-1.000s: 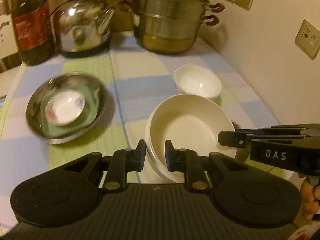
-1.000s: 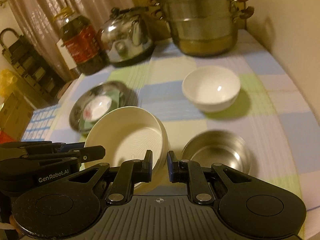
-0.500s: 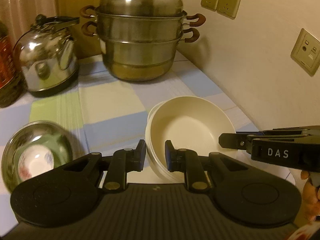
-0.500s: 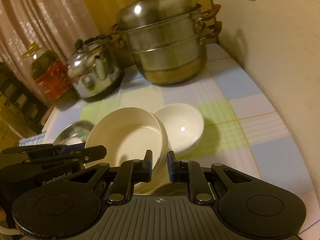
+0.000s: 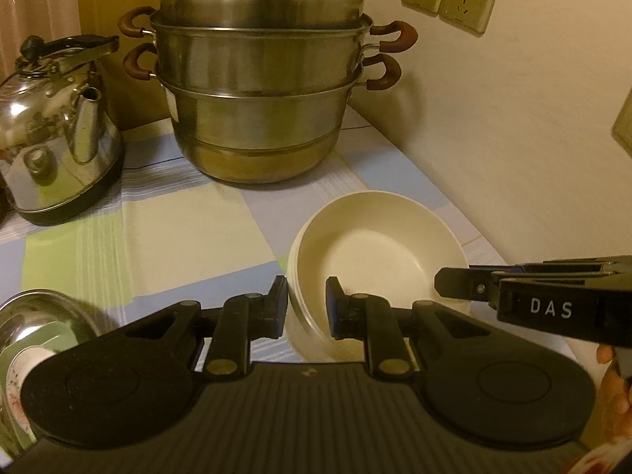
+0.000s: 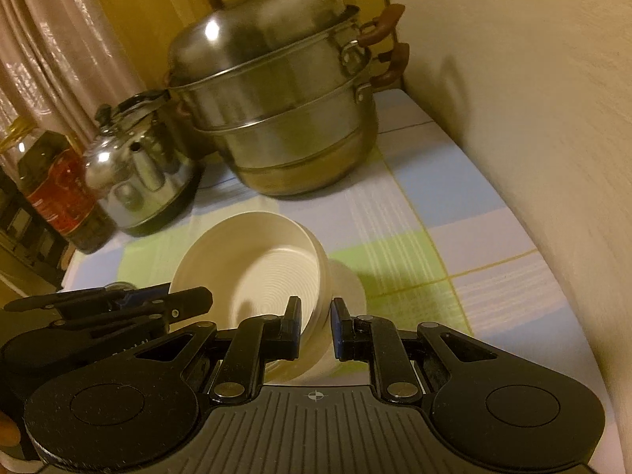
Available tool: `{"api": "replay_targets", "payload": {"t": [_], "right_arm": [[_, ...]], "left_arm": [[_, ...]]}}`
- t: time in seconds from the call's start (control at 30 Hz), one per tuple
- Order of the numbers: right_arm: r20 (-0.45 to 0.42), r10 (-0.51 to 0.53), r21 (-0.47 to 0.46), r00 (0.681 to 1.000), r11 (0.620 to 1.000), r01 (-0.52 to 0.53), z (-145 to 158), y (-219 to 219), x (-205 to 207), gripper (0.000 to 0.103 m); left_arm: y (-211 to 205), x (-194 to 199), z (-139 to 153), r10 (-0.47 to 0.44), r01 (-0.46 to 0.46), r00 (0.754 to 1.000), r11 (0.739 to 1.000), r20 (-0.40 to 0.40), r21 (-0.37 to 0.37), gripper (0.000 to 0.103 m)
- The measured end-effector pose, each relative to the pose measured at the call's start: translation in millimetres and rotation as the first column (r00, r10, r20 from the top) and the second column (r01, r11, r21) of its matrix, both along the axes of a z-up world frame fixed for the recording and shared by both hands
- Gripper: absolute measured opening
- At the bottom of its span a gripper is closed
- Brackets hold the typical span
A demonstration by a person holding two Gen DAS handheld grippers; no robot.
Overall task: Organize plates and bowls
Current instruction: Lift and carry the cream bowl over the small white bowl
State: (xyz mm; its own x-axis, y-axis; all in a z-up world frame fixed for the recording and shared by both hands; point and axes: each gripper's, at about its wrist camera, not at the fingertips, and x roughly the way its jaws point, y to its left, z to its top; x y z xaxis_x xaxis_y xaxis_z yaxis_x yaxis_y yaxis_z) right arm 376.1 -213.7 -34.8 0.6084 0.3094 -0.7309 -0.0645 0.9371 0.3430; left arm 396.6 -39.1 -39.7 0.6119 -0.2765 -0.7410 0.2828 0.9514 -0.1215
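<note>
Here "DAS" is read on the right gripper [image 5: 450, 282]; the ribbed cream bowl [image 5: 375, 252] is pinched at opposite rims by it and the left gripper [image 5: 306, 302].

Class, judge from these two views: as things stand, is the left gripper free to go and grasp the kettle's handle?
Probably not: the left gripper is clamped on the cream plates' rim, shared with the right gripper. The kettle stands unobstructed.

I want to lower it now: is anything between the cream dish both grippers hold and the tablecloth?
Yes. The right wrist view shows a small white bowl on the tablecloth, peeking out from below the right edge of the cream dish. The dish hides most of it.
</note>
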Motion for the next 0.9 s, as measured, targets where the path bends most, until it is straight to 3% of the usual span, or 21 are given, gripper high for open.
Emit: {"api": "replay_targets", "payload": {"t": [0.4, 0.9], "right_arm": [[-0.071, -0.007, 0.016, 0.997, 1.0, 0.008, -30.9, -5.8, 21.7, 0.016], [-0.121, -0.011, 0.039, 0.993, 0.999, 0.015, -43.0, -7.9, 28.2, 0.016]], "left_arm": [[-4.3, 24.1, -28.5, -0.008, 0.009, 0.998, 1.0, -0.067, 0.009, 0.018], [-4.7, 29.9, -39.1, -0.015, 0.017, 0.994, 1.0, -0.104, 0.018, 0.018]]}}
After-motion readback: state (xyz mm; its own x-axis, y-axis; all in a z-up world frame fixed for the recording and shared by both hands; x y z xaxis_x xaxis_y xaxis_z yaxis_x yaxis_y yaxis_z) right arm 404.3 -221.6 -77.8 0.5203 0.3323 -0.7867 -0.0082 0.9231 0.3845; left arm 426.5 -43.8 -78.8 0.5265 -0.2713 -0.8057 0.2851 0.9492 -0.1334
